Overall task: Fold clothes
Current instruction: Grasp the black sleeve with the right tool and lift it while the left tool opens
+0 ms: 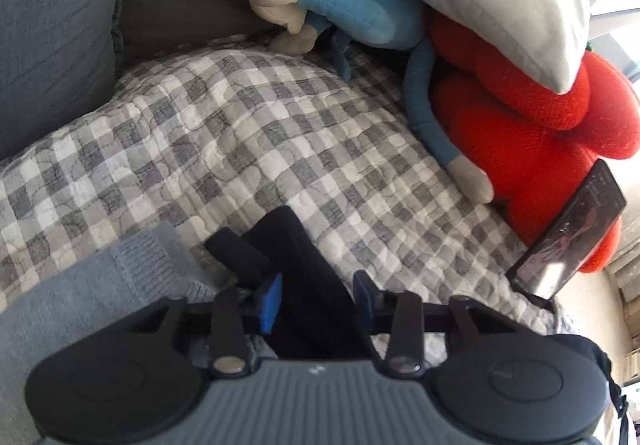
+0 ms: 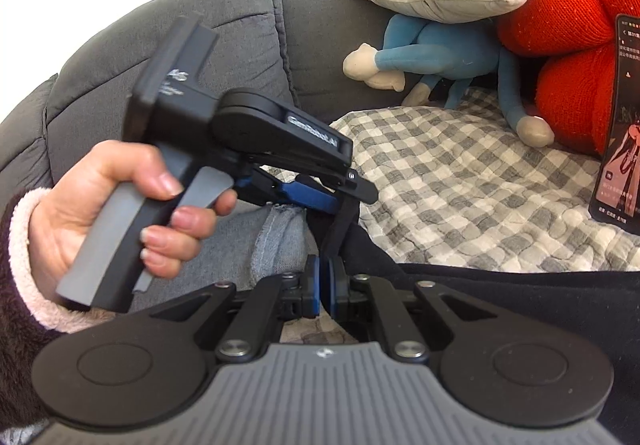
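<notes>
Your right gripper (image 2: 323,291) fingers pinch the black garment (image 2: 520,293) lying across the checked quilt (image 2: 460,181); your left gripper (image 1: 316,295), fingers spread, straddles its narrow strip running away lengthwise.

I note a grey-and-white checked quilted cover (image 1: 224,133), a plain black garment (image 1: 304,265), a light blue knitted garment (image 1: 100,285), a red knitted plush (image 1: 520,117) at right, and a blue plush toy with cream hands (image 2: 436,49).
</notes>
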Tool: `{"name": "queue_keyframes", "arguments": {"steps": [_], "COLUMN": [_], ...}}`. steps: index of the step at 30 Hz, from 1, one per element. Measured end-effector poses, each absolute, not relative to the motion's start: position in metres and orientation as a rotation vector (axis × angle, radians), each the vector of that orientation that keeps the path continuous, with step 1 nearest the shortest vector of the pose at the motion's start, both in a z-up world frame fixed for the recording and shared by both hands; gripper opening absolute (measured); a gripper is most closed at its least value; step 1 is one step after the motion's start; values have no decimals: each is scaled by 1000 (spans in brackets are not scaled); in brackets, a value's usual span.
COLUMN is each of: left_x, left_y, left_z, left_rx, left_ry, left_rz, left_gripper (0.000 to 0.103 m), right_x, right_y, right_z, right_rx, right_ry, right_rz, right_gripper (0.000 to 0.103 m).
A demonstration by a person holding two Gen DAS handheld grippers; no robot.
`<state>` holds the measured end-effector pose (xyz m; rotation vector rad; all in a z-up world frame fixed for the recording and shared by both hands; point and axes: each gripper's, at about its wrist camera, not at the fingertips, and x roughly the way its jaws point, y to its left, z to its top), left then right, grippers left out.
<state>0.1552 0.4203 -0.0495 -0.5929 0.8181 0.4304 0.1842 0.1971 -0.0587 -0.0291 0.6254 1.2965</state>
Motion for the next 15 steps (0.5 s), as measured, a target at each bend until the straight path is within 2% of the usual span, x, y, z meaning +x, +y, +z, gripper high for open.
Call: {"name": "queue_keyframes", "arguments": {"steps": [6,15], "left_x": [172,181], "left_y": [420,413], "left_z": [-46,-4], "left_rx": [-518,-580], "left_ry": [889,656], "left_rz": [494,331], "left_gripper": [6,4], "right_x": [185,197], "right_y": [197,183], "right_z": [-62,-54], "right_rx": [-23,91], "right_ry": [640,601], "right_rz": [1292,1211], "right_gripper": [7,7]}}
